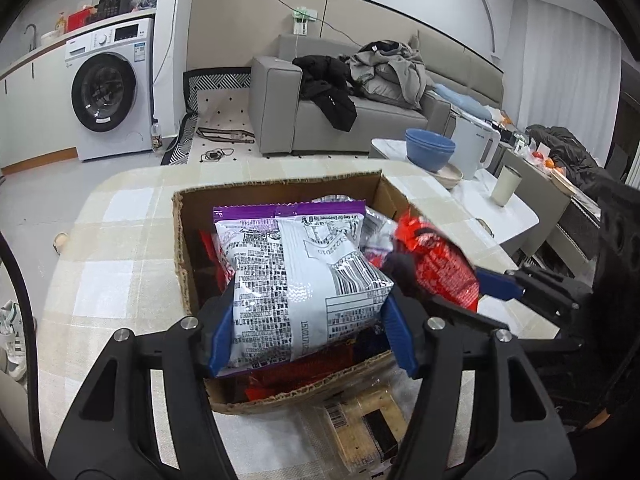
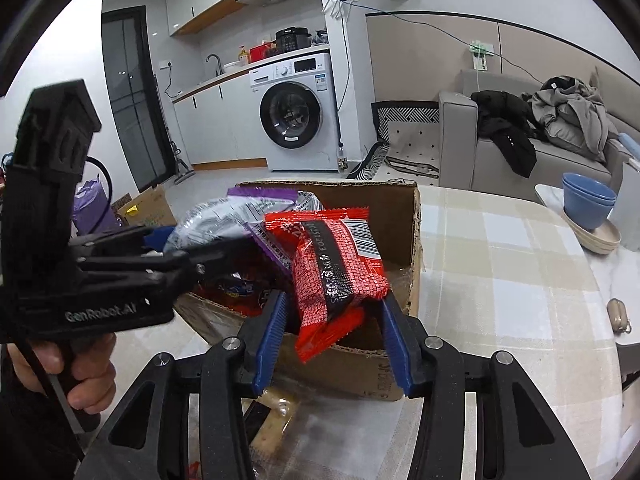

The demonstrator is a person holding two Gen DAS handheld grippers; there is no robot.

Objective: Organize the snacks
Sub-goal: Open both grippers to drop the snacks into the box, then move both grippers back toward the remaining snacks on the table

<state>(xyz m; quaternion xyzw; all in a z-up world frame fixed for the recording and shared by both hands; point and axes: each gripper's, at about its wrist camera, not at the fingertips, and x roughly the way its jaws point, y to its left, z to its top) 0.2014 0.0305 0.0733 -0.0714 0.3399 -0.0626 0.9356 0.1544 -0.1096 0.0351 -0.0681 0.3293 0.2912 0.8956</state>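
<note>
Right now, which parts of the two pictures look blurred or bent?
Left wrist view: the red packet in the right tongs is motion-smeared; the white-and-purple bag reads sharp. Right wrist view: the left tongs and that bag blur. Both views: fisheye bends walls and the table edge.

Cardboard box [image 1: 182, 248] on table [image 1: 120, 220], snack bags inside — cracker pack [image 1: 360, 428] in front, bowls [image 1: 430, 152] behind right.

I have the left gripper [image 1: 308, 320] poised over the near edge of the cardboard box [image 1: 280, 394], blue pads pressed on a silver-and-purple snack bag [image 1: 296, 280], while my right gripper [image 2: 334, 340] hangs over the same box pinching a red snack packet [image 2: 336, 264].
</note>
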